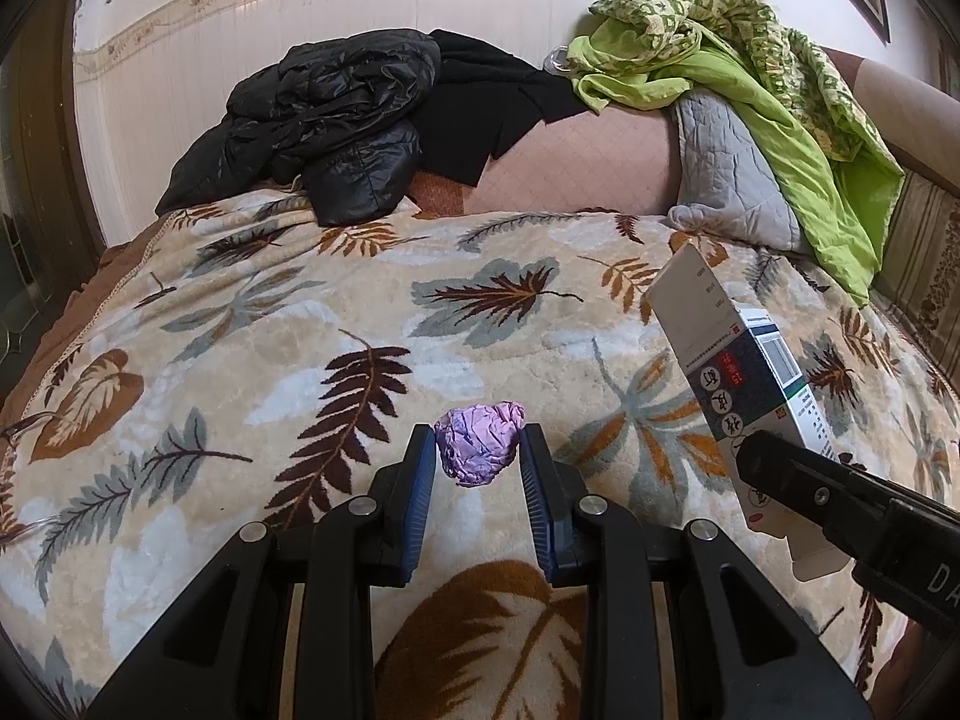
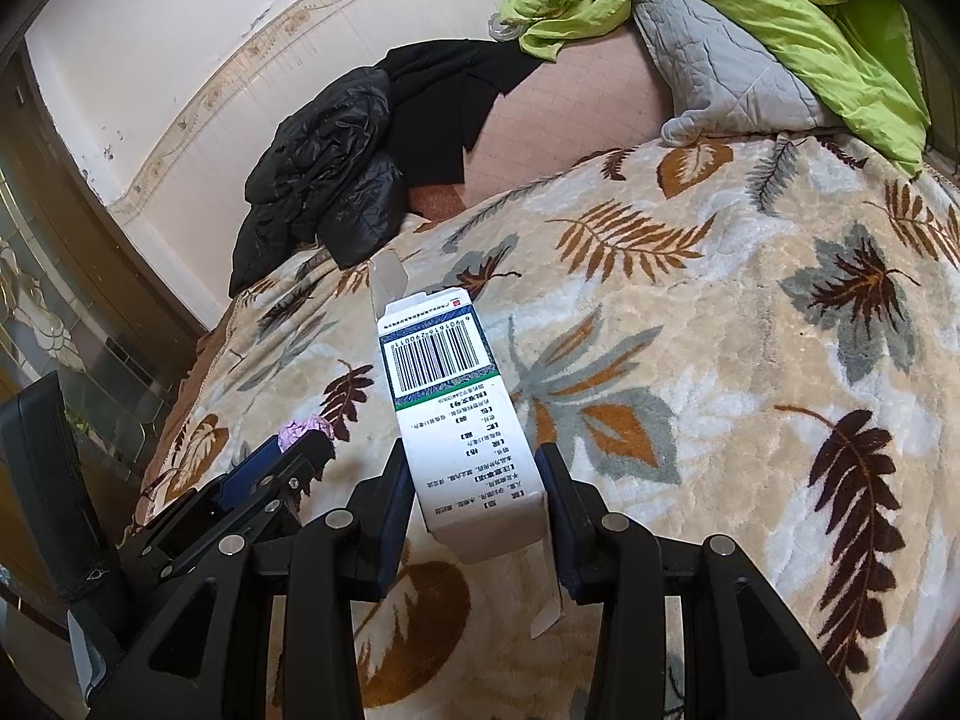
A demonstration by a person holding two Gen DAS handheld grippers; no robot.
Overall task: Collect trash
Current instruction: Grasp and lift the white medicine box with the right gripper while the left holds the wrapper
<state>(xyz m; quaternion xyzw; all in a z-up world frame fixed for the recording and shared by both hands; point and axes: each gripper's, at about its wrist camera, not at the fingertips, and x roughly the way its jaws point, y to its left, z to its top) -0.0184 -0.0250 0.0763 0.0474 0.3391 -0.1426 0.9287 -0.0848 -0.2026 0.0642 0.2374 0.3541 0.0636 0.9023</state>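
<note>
**Kid:** Is all the trash picked up?

**Helper:** Two bits are in the grippers. The left gripper [image 1: 478, 450] has its fingers squeezed on a purple paper ball [image 1: 478, 443]. The ball sits right at the tips, a blue pad on each side, just above the leafy blanket [image 1: 252, 324].

**Kid:** And the other one?

**Helper:** The right gripper [image 2: 474, 492] has its fingers pressed on a white box [image 2: 462, 414] with a barcode. The box sticks out ahead of the fingers and tilts up. Its end flaps hang open, so I think it is empty.

**Kid:** Are they lifted up?

**Helper:** The box is off the blanket. The ball looks lifted too, but I can't be sure it isn't still brushing the fluff.

**Kid:** So what's left?

**Helper:** Both bits still have to go in a bin or bag. I can't see one in either picture, so that part is not done yet.

**Kid:** Is there more trash on the bed?

**Helper:** I don't see any more on the blanket. At the far end there is a black jacket [image 1: 312, 120], a green cloth [image 1: 750, 78] and a grey quilted pad [image 1: 726, 174]. Those look like clothes and bedding, not trash. There is also something small and clear [image 1: 558, 60] by the green cloth, but it's too tiny to tell what it is.

**Kid:** So about halfway?

**Helper:** That's my guess. Grabbing looks done. Dropping it off is still to do.
</note>
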